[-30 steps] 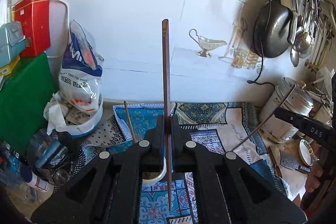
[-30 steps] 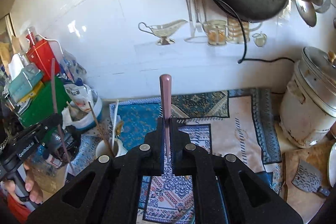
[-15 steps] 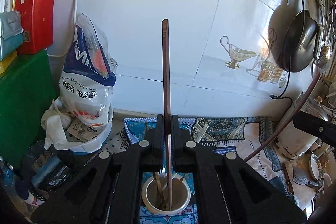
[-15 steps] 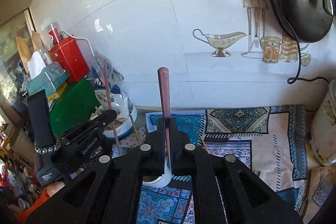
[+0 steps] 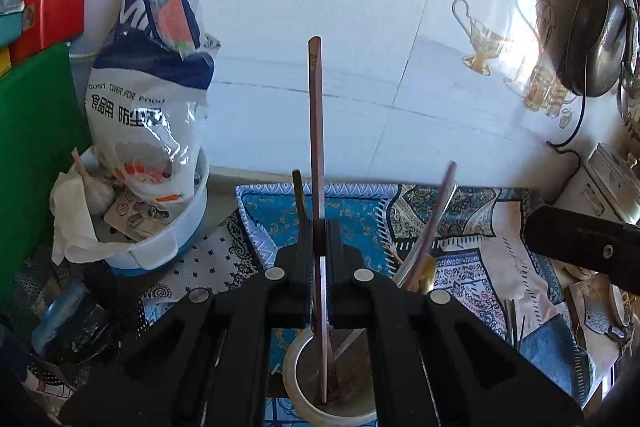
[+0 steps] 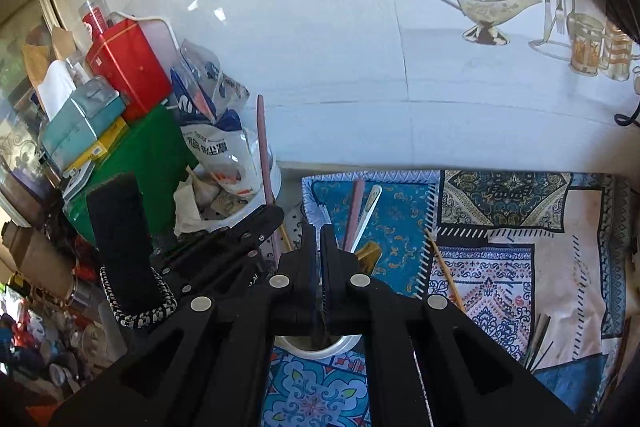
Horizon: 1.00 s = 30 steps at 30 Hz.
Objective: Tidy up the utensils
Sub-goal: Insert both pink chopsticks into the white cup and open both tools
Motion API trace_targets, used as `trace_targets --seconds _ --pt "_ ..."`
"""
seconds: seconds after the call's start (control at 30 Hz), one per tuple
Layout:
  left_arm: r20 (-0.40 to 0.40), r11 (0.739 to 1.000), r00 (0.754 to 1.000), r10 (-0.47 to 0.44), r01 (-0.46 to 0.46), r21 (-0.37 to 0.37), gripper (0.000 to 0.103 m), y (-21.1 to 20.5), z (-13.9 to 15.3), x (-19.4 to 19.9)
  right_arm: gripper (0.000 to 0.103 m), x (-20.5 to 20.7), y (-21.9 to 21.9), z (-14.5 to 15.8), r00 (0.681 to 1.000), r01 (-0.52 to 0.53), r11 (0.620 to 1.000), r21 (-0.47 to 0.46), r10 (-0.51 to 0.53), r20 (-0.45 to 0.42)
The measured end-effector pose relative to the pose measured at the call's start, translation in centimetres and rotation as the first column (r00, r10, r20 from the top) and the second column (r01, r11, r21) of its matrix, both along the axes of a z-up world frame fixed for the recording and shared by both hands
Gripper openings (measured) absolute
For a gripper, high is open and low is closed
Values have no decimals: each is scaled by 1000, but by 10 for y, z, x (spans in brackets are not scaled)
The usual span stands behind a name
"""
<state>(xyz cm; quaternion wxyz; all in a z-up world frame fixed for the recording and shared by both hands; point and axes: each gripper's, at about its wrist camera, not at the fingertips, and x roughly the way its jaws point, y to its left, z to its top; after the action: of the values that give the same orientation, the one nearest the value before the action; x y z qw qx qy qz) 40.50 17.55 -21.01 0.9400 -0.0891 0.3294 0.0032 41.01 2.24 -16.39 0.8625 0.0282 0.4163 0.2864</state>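
My left gripper (image 5: 319, 247) is shut on a long dark-red chopstick (image 5: 315, 131) held upright, its lower end down inside a white cup (image 5: 304, 367) on the patterned cloth. The cup also holds a pink stick (image 5: 438, 211) and other utensils leaning right. In the right wrist view my right gripper (image 6: 318, 247) sits just above the same cup (image 6: 320, 347); its jaws stand a narrow gap apart with nothing visible between them. A pink stick (image 6: 356, 211) and a white utensil (image 6: 368, 211) rise from the cup behind it. The left gripper (image 6: 240, 239) is beside it at left with the chopstick (image 6: 264, 155).
A white bowl (image 5: 172, 239) with a printed plastic bag (image 5: 152, 75) stands left of the cup. A green box (image 5: 36, 155) and red tin (image 6: 128, 67) are at far left. Loose chopsticks (image 6: 444, 267) lie on the cloth (image 6: 500, 267). A dark pan (image 5: 596, 39) hangs at right.
Both grippers came down over the cup. The chopstick's lower end went deeper into it. The pink stick left my right gripper's jaws and now stands in the cup.
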Motion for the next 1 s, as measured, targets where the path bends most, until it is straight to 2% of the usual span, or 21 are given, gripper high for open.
trace_targets --seconds 0.17,0.43,0.53,0.67,0.77,0.83,0.9,0.97,1.0 --pt "-42 1000 999 -22 22 3 4 -3 -15 -4 2 1 3 -20 999 -7 999 -49 5 -42" --pt "-135 999 990 -50 51 -1 4 -5 -22 -12 3 -7 -3 -30 998 -15 991 -134 8 -57" --pt "-165 997 984 -70 75 23 4 -10 -21 -19 7 -10 -8 -33 998 -20 989 -150 10 -69" --pt "-197 994 977 -86 97 48 4 -16 -14 -31 20 -16 -19 -30 997 -16 989 -150 5 -72" --pt "-210 992 972 -103 114 44 5 -20 -3 -43 21 -22 -28 -24 998 -9 989 -147 0 -61" --pt "-209 991 972 -107 120 54 11 -25 7 -50 24 -27 -36 -18 999 -3 989 -145 -4 -46" --pt "-198 990 974 -109 124 66 22 -31 19 -58 30 -32 -45 -11 1000 8 990 -139 -12 -26" --pt "-181 990 977 -110 124 73 38 -37 30 -65 34 -37 -56 -5 1000 21 991 -131 -22 -6" --pt "-172 989 979 -111 125 73 41 -40 36 -69 36 -40 -60 -2 1000 29 991 -130 -29 3"
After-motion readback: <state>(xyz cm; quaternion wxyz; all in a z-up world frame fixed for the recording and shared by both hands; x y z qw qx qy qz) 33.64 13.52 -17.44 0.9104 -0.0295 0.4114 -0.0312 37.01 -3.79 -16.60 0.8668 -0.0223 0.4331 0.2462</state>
